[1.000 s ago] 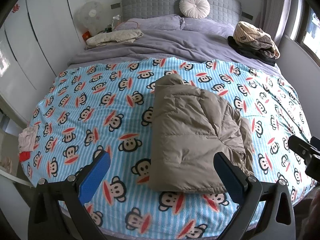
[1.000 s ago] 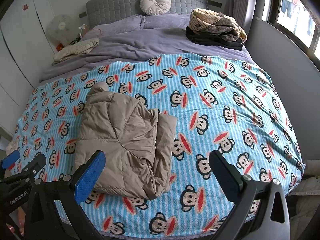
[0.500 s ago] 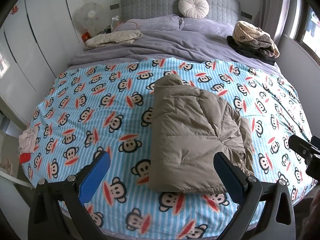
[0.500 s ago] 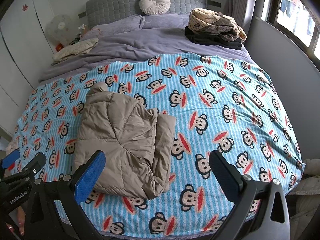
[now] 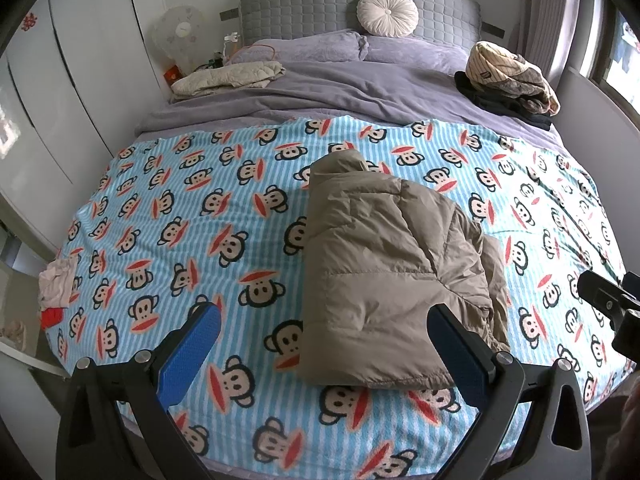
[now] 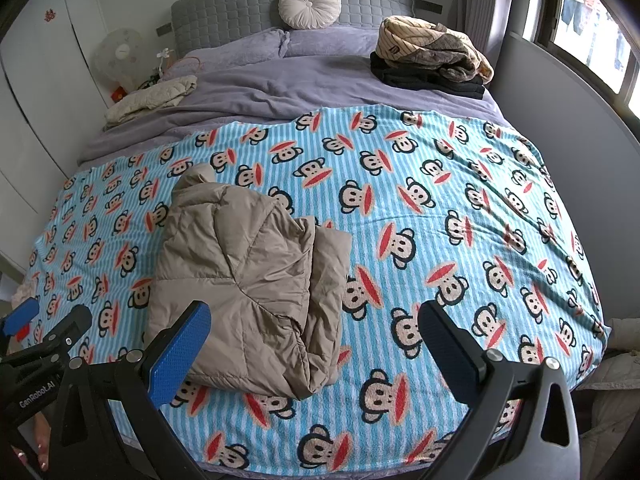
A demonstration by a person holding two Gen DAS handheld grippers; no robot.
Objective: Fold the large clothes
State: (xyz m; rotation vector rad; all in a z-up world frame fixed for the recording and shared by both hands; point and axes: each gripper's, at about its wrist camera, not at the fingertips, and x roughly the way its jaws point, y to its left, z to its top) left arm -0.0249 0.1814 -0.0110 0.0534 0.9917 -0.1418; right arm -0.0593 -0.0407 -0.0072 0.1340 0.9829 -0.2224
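A tan puffy jacket [image 5: 384,272] lies folded into a thick bundle on the blue monkey-print blanket [image 5: 192,216], near the foot of the bed. In the right wrist view the same jacket [image 6: 248,280] sits left of centre on the blanket [image 6: 460,220]. My left gripper [image 5: 324,332] hovers open over the bed's front edge, its right finger in front of the jacket's near corner. My right gripper [image 6: 316,332] is open too, just above the jacket's near right edge. Neither holds anything. The left gripper [image 6: 44,328] also shows at the lower left of the right wrist view.
A stack of folded clothes [image 6: 432,56] rests at the far right by the pillows, and a cream garment [image 5: 228,80] at the far left. Loose laundry [image 5: 58,288] lies off the bed's left side. White wardrobes [image 5: 60,92] stand left; a grey wall [image 6: 560,120] closes the right.
Both views have drifted very slightly; the jacket lies unchanged and both grippers stay open.
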